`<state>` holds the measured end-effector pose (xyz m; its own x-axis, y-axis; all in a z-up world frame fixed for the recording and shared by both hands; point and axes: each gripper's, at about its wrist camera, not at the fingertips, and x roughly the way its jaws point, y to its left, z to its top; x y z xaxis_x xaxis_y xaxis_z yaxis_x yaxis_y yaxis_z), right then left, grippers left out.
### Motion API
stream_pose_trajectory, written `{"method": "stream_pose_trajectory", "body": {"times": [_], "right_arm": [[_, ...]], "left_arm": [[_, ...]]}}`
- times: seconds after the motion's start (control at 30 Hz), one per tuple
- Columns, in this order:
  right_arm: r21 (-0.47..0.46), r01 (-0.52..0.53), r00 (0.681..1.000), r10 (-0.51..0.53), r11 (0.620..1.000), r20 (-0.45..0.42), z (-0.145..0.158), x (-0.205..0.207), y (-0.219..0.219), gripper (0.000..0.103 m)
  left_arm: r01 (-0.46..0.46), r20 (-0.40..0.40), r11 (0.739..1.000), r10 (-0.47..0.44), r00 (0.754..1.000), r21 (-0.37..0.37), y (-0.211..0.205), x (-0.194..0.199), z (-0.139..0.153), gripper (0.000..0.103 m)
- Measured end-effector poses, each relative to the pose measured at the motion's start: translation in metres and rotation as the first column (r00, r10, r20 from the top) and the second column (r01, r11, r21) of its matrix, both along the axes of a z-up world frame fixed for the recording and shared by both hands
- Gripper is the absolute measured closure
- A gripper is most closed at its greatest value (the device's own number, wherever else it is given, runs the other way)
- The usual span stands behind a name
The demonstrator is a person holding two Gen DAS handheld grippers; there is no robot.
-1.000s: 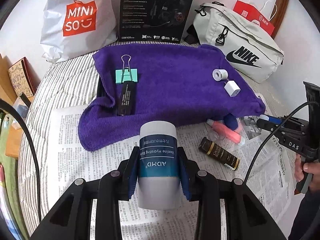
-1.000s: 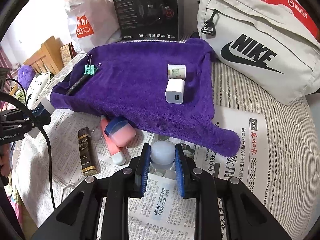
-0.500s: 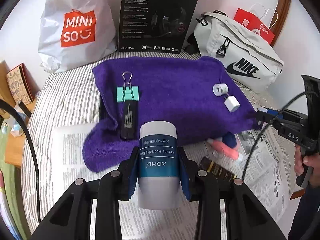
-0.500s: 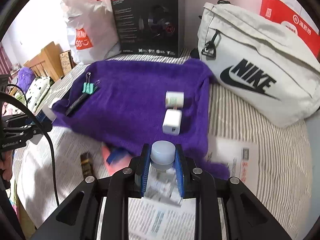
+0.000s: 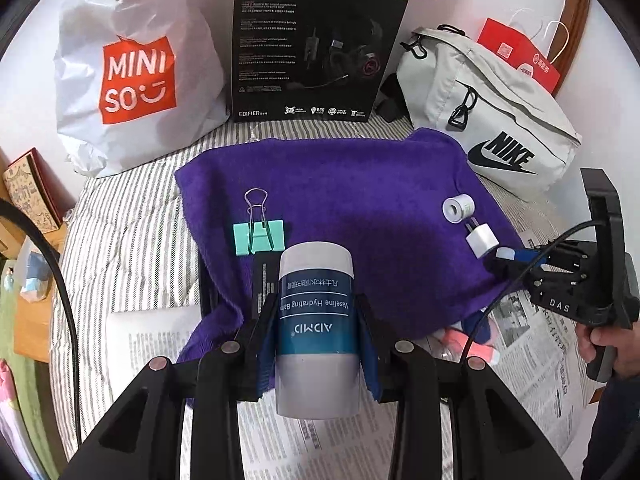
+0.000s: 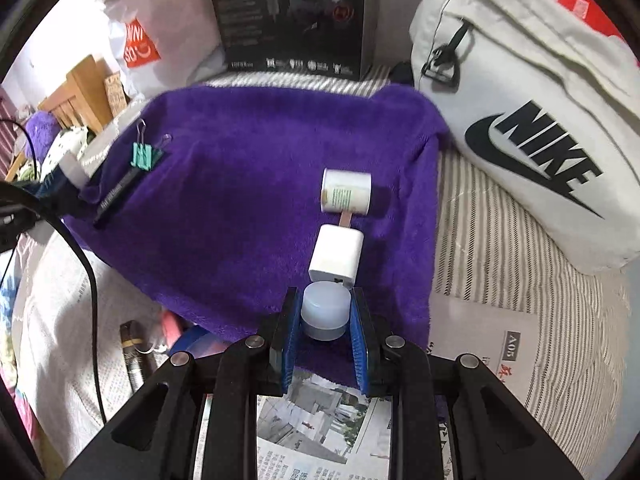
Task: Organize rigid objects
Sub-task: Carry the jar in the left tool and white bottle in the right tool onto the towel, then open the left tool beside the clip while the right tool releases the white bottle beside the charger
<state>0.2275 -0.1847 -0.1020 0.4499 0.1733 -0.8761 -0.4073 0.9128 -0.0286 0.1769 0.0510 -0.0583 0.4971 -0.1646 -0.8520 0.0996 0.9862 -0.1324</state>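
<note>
Both tongs grip jars, left (image 5: 316, 332) a balm tub (image 5: 316, 320), right (image 6: 325, 332) a small jar (image 6: 324, 312), over purple towel (image 5: 360, 184) on striped bedding (image 5: 120, 232).

On the purple towel (image 5: 360, 184) lie four loose things: one green binder clip (image 5: 259, 236), one flat black bar (image 6: 114, 198), one small white roll (image 6: 346, 196) and one white charger plug (image 6: 336, 258). Two containers are clamped in fingers: one balm jar (image 5: 316, 320) and one small bottle with a pale cap (image 6: 323, 312). On the newspaper (image 6: 320, 432) there is one dark gold-labelled tube (image 6: 134, 344) and one pink tube (image 5: 468, 340). Behind stand one black headset box (image 5: 312, 40), one white shopping bag (image 5: 132, 76), one white waist bag (image 5: 492, 120) and one red paper bag (image 5: 516, 56).
</note>
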Motion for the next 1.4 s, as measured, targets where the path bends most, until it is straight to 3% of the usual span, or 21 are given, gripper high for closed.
{"method": "stream_pose_trajectory", "body": {"times": [0.33, 0.83, 0.97, 1.33, 1.4], "right_arm": [[-0.013, -0.006, 1.0, 0.006, 1.0, -0.029, -0.011, 0.008, 0.005, 0.079], [0.027, -0.025, 0.998, 0.026, 0.999, -0.055, -0.01, 0.01, -0.001, 0.078], [0.008, -0.029, 0.999, 0.029, 1.0, -0.046, -0.006, 0.009, -0.001, 0.069], [0.023, -0.038, 0.999, 0.039, 0.999, -0.036, 0.003, 0.0, -0.004, 0.063], [0.016, -0.032, 0.999, 0.033, 0.999, -0.02, 0.006, -0.003, -0.006, 0.055]], "left_arm": [[-0.019, -0.038, 1.0, 0.019, 0.999, -0.01, 0.002, 0.018, -0.03, 0.069], [-0.015, -0.061, 1.0, 0.015, 0.998, 0.004, -0.015, 0.049, -0.048, 0.069], [-0.018, -0.071, 1.0, 0.019, 0.997, 0.018, -0.017, 0.055, -0.054, 0.069], [0.001, -0.071, 0.997, 0.005, 0.997, 0.082, -0.02, 0.062, -0.059, 0.069], [0.003, -0.071, 0.996, 0.003, 0.998, 0.086, -0.02, 0.061, -0.059, 0.069]]}}
